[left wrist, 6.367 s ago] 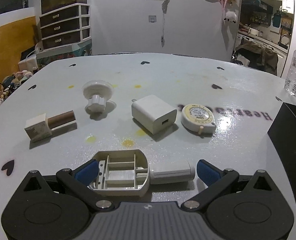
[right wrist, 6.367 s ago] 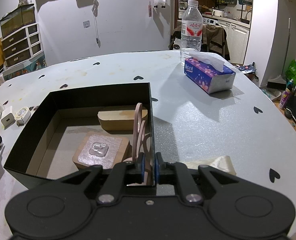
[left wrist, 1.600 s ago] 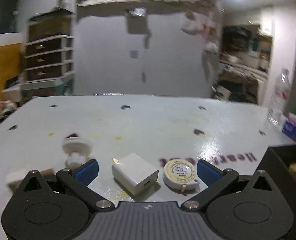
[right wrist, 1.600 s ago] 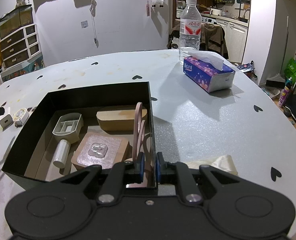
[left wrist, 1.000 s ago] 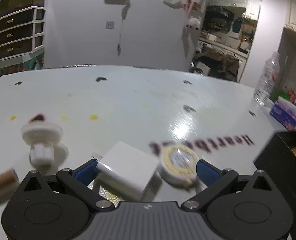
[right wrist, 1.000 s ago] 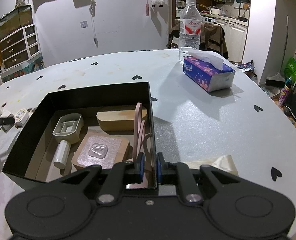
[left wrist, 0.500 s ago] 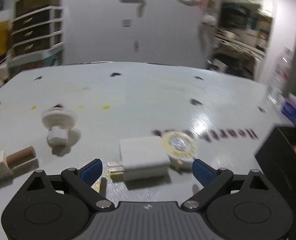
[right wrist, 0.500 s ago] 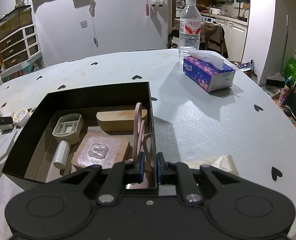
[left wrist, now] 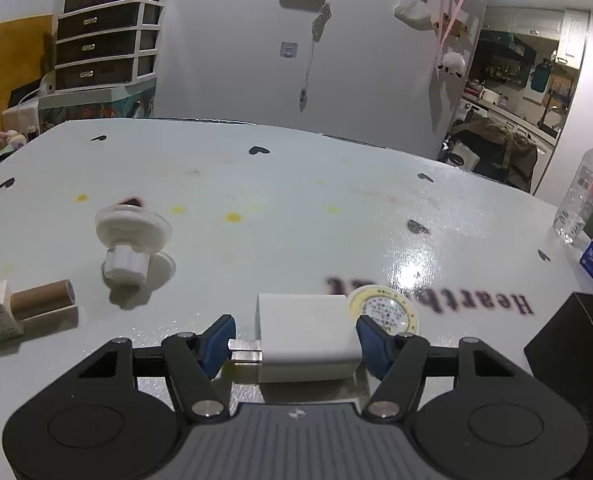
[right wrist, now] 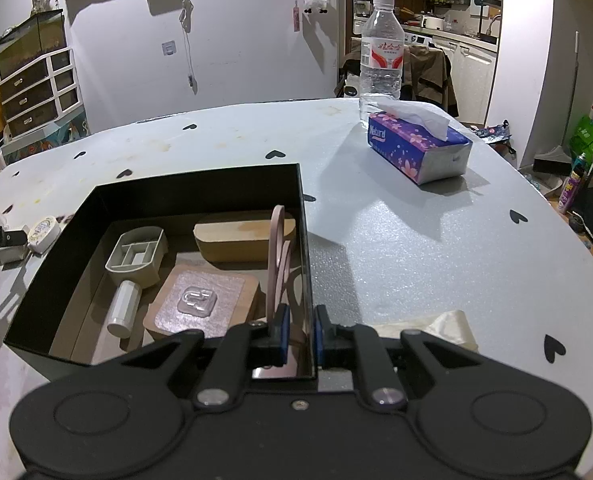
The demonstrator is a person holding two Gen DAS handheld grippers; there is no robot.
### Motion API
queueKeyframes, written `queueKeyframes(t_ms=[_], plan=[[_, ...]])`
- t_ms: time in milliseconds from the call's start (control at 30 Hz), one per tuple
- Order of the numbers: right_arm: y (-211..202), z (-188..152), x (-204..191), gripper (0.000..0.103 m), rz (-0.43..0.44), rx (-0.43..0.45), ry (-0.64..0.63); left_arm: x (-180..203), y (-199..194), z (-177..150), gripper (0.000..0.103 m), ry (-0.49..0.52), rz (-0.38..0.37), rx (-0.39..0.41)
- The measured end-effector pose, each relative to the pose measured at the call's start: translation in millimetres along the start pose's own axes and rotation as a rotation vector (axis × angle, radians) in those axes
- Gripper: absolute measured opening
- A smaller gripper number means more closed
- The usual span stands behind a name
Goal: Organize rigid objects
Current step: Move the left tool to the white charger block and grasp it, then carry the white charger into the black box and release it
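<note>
The table (left wrist: 296,208) carries all items. The black box (right wrist: 200,188), open at the top, stands on it at the right and holds, from largest to smallest, a wooden block (right wrist: 244,240) against the far wall, a wooden board with a clear hook (right wrist: 200,300) near the front, a compartmented scoop (right wrist: 136,264) with its handle toward the camera at the left, and a pink ring-shaped piece (right wrist: 276,256) standing upright just inside the right wall. The right gripper (right wrist: 299,334) is closed to a narrow gap on that right wall of the box, apparently steadying it. The left gripper (left wrist: 296,340) stands partly open around the white charger (left wrist: 306,336), which rests on the table left of the box; the right pad appears to touch the charger body, while the left pad sits just clear of the metal prongs (left wrist: 245,350). Risk, as a judgement: closing along this axis loads the prongs instead of a flat face, so the charger could pivot or slip out during the lift. The tape measure (left wrist: 384,312) lies touching or just beside the charger's far right corner and may be nudged or dragged when the charger moves. Items not yet boxed remain at the left: the suction-cup knob (left wrist: 130,240) and the stamp with a brown cylinder (left wrist: 20,312), both well apart from the charger.
</note>
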State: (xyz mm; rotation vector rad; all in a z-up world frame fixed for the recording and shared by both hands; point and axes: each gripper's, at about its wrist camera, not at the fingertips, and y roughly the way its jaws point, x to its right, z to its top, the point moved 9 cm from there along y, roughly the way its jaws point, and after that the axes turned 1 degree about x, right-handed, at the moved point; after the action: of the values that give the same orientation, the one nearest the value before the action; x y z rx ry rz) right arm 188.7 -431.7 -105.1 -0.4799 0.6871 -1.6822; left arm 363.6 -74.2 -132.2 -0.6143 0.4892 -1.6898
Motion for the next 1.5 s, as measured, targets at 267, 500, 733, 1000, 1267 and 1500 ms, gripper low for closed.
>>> queueKeyframes(t_ms=[267, 500, 733, 1000, 1267, 1500], plan=[[-0.2, 0.0, 0.6, 0.014, 0.0, 0.0, -0.001, -7.3, -13.7, 0.3, 0.066, -0.018, 0.042, 0.024], [-0.2, 0.0, 0.4, 0.014, 0.0, 0.0, -0.001, 15.3, -42.8, 16.0, 0.022, 0.015, -0.017, 0.087], [-0.9, 0.5, 0.1, 0.014, 0.002, 0.002, -0.001, 29.5, -40.2, 11.2, 0.031, 0.037, -0.023, 0.032], [-1.4, 1.1, -0.9, 0.014, 0.005, 0.003, 0.0, 33.4, -38.0, -12.7, 0.084, 0.11, -0.042, -0.035], [-1.4, 1.4, -1.6, 0.014, 0.005, 0.003, -0.002, 41.0, -25.0, -37.7, 0.082, 0.037, 0.01, -0.123], [-1.6, 1.0, -1.2, 0.014, 0.006, 0.004, 0.0, 42.9, -20.1, -30.9, 0.064, 0.009, 0.097, -0.098]])
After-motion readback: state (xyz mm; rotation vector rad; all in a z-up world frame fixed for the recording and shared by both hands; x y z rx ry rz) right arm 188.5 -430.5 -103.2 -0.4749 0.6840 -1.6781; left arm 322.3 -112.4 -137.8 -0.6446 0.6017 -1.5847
